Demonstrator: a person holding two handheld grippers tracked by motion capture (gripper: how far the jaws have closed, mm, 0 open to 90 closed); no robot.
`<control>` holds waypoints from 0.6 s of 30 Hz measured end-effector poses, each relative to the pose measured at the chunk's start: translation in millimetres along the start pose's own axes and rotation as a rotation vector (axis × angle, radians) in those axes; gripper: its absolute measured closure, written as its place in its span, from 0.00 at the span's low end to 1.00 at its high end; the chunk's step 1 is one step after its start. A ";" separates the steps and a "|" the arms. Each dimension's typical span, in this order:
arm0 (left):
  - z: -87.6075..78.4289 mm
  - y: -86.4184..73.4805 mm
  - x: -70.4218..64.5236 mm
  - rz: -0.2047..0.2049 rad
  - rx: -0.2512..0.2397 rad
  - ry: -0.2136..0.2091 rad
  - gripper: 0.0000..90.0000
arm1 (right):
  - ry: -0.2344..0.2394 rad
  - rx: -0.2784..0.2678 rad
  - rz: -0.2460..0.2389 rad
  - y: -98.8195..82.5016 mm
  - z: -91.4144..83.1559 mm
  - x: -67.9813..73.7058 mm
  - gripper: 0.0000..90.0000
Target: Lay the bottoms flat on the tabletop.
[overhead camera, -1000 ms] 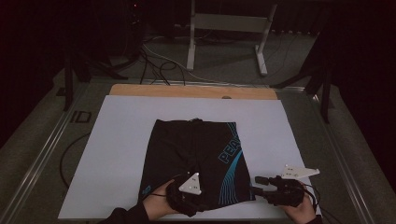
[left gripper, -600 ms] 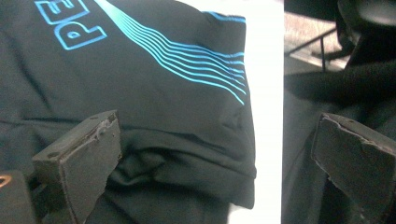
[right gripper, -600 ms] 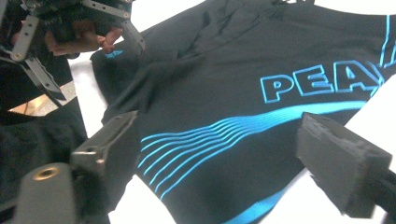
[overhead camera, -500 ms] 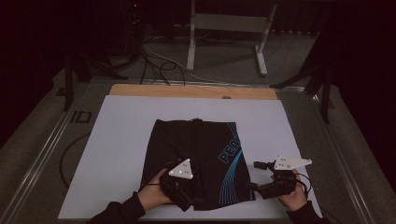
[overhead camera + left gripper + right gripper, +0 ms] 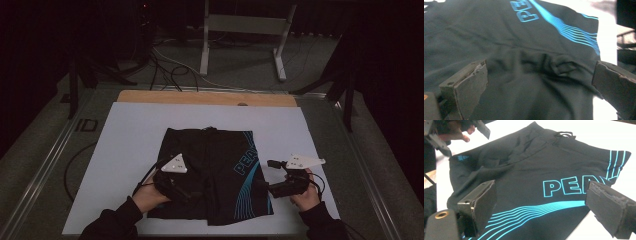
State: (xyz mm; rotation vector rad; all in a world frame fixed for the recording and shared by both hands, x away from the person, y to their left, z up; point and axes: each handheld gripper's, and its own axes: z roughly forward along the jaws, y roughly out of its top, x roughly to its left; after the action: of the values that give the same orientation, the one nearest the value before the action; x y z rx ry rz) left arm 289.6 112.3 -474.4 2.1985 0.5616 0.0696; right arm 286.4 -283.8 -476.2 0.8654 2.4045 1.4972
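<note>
The black shorts (image 5: 212, 175) with blue lettering lay flat on the white table cover (image 5: 125, 150), near the person's edge of it. The left gripper (image 5: 186, 192) hung over the left leg of the shorts; its jaws had just been opening and stood wide apart, with only loose wrinkled cloth below them. The right gripper (image 5: 267, 176) was just beside the right hem, its jaws also newly opened and holding nothing.
</note>
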 end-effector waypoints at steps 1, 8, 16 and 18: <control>-2.1 -1.1 4.1 -0.015 -0.004 0.010 0.03 | 0.000 -0.004 0.001 0.6 1.6 -0.8 0.12; -16.8 -6.7 28.8 -0.066 -0.004 0.094 0.03 | 0.009 0.019 0.015 5.3 16.6 -11.6 0.12; -25.3 -12.9 54.7 -0.122 0.010 0.161 0.02 | -0.002 0.033 0.031 10.0 31.2 -23.1 0.12; -27.1 -13.2 61.2 -0.128 0.016 0.182 0.02 | -0.010 0.043 0.032 11.7 33.9 -26.0 0.12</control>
State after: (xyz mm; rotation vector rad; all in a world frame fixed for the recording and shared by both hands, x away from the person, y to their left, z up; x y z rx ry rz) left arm 333.2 164.7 -475.5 2.1795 0.8053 0.1989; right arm 326.8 -268.7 -486.1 0.9215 2.4354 1.4543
